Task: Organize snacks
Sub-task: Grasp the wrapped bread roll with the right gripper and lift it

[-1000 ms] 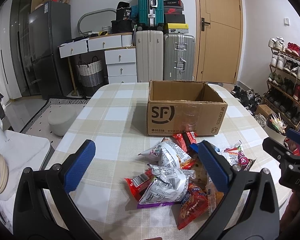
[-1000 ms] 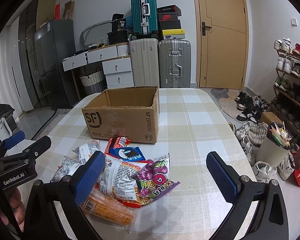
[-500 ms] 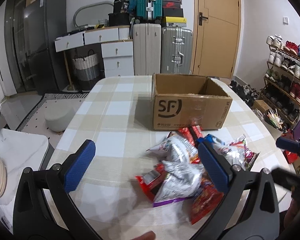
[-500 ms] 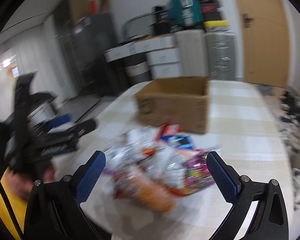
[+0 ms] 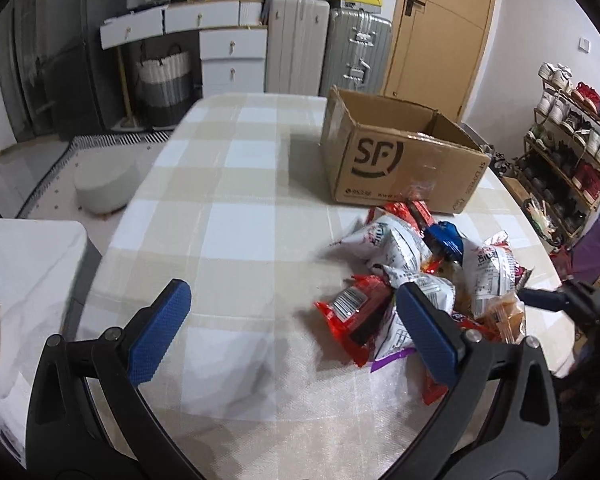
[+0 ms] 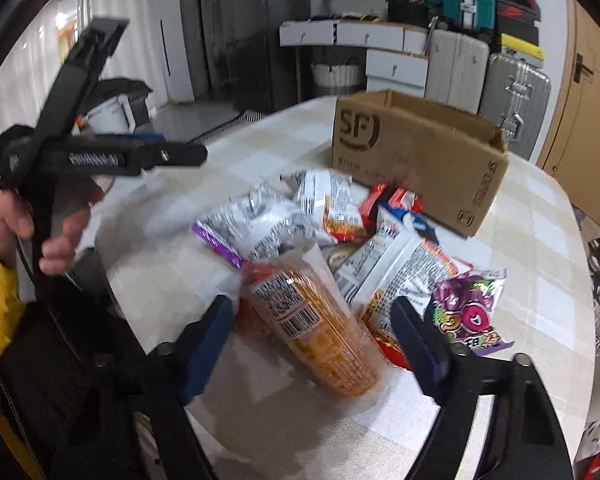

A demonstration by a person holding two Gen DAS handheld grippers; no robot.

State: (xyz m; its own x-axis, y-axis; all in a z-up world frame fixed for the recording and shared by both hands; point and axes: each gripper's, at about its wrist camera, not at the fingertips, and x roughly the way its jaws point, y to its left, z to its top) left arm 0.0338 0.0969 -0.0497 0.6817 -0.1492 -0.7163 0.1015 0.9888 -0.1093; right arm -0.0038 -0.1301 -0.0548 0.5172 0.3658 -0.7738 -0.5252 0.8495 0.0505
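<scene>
A heap of snack packets (image 5: pixel 416 276) lies on the checked table (image 5: pixel 240 208) in front of an open cardboard box (image 5: pixel 400 160) marked SF. My left gripper (image 5: pixel 294 300) hangs open over bare cloth, left of the heap, with its right finger (image 5: pixel 428 332) over the red and silver packets. My right gripper (image 6: pixel 310 312) points down at the heap with its jaws closing. A clear-wrapped orange packet (image 6: pixel 320 332) lies between them, and the pads stand apart from it. A purple candy bag (image 6: pixel 468 316) lies just to the right.
The box (image 6: pixel 420 152) stands behind the heap, with nothing showing inside it. A hand (image 6: pixel 60 216) in a yellow sleeve holds the left gripper (image 6: pixel 172 156) at the table's left edge. Suitcases (image 5: pixel 328 44), white drawers and a shoe rack (image 5: pixel 572 140) stand beyond the table.
Both grippers have dipped and come closer to the heap. The right one has rolled and narrowed its jaws around the orange packet. The left one has stayed wide.
</scene>
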